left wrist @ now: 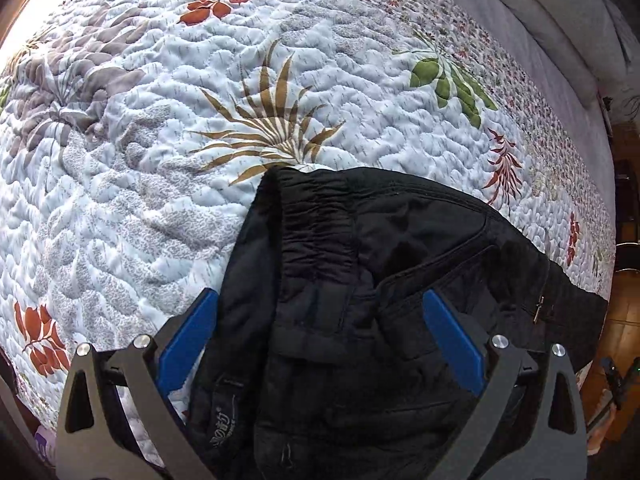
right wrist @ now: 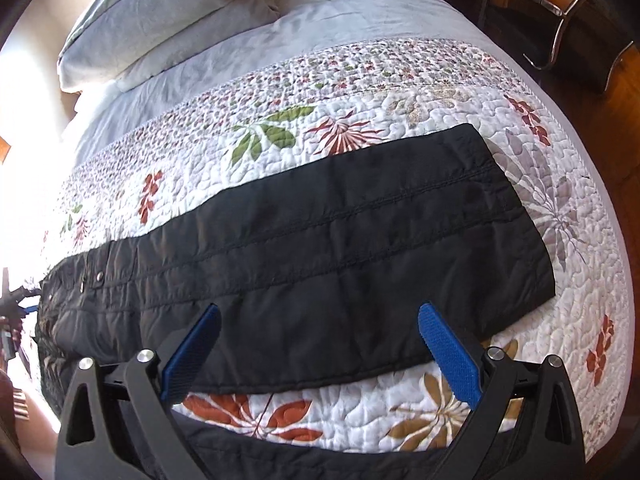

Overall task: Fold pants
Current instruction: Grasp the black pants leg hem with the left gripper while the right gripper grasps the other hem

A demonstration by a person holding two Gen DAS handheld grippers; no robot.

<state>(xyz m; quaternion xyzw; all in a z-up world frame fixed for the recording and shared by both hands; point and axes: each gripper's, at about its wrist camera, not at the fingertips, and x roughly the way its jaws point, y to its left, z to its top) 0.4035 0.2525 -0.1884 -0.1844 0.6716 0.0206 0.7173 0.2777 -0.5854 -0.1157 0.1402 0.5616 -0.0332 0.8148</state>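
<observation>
My left tongs (left wrist: 320,344) stand spread wide, their blue pads (left wrist: 188,344) well apart and clamping nothing; the waist end of the black pants (left wrist: 360,280) lies between and beneath them, bunched and partly folded over itself, with the gathered elastic waistband (left wrist: 316,220) just ahead of the tips and a small printed label (left wrist: 222,426) down near the left finger. A metal zipper pull (left wrist: 540,306) shows on the fabric to the right of the right-hand pad. My right tongs (right wrist: 320,344) are likewise wide apart with nothing between the blue pads (right wrist: 448,352) but air, hovering over the near edge of the pants' leg (right wrist: 340,248), which stretches flat from the far right ahead of me to the left, its hem (right wrist: 516,208) lying beyond the right pad and its stitched seams running lengthwise. A snap button (right wrist: 99,277) sits on the cloth off to the left of the left finger. Another dark strip of fabric (right wrist: 280,456) lies under the tongs' base; I cannot tell whether it is the second leg. Everything rests on the bed's quilt (left wrist: 160,160), white with printed red, green and brown leaves. Far ahead of the right tongs lie grey pillows (right wrist: 168,12) on a pale sheet (right wrist: 320,24), and a chair with a metal frame (right wrist: 568,12) stands beyond the bed to the right.
</observation>
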